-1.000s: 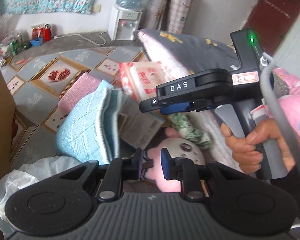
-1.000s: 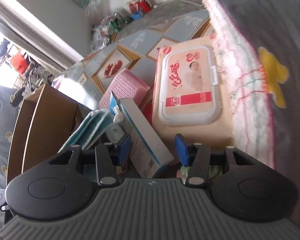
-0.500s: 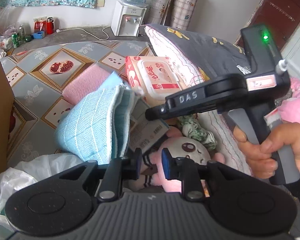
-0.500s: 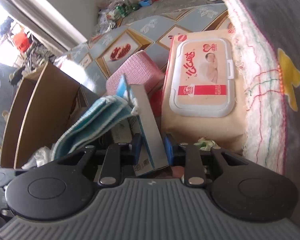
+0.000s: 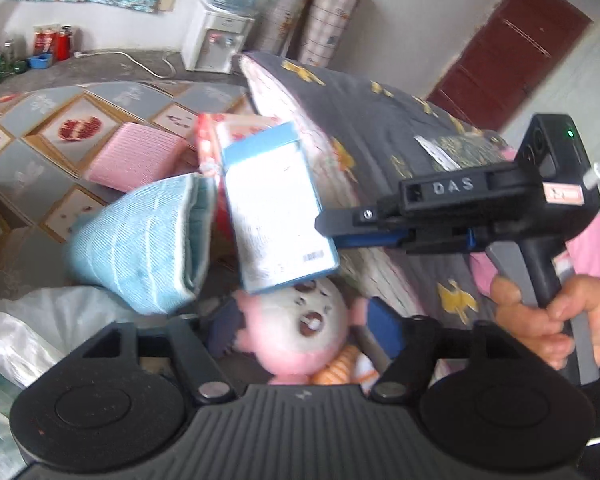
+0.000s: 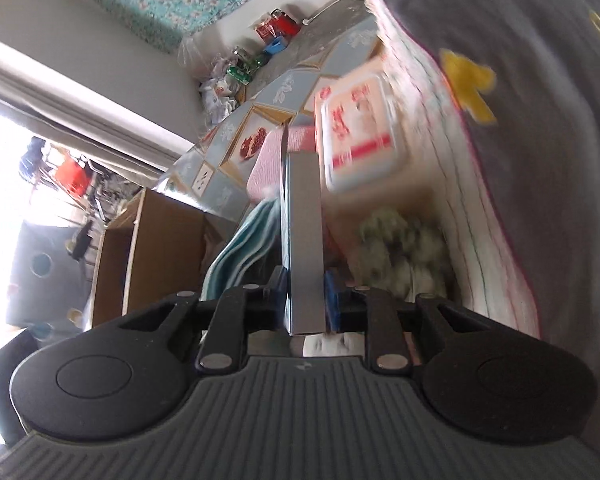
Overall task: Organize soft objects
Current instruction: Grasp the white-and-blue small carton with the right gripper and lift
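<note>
My left gripper [image 5: 304,332] stands open, its jaws still opening, with a pink and white plush toy [image 5: 300,320] lying between them untouched. My right gripper [image 6: 305,296] is shut on a flat blue and white box [image 6: 304,240], its jaws still closing on it. In the left wrist view that box [image 5: 276,216] hangs tilted above the plush, held at its right edge by the right gripper [image 5: 332,232]. A folded light blue towel [image 5: 148,240] leans left of the box. A pink towel [image 5: 136,160] lies behind it on the patterned floor mat.
A pack of wet wipes [image 6: 360,136] lies beside a folded grey blanket [image 5: 372,128] with yellow figures. A green and white cloth [image 6: 400,248] sits below the pack. An open cardboard box [image 6: 148,248] stands at the left. A white plastic bag [image 5: 28,336] lies near my left gripper.
The left jaws went from nearly shut over the plush to wide open. The right gripper closed on the blue and white box and lifted it away from the light blue towel.
</note>
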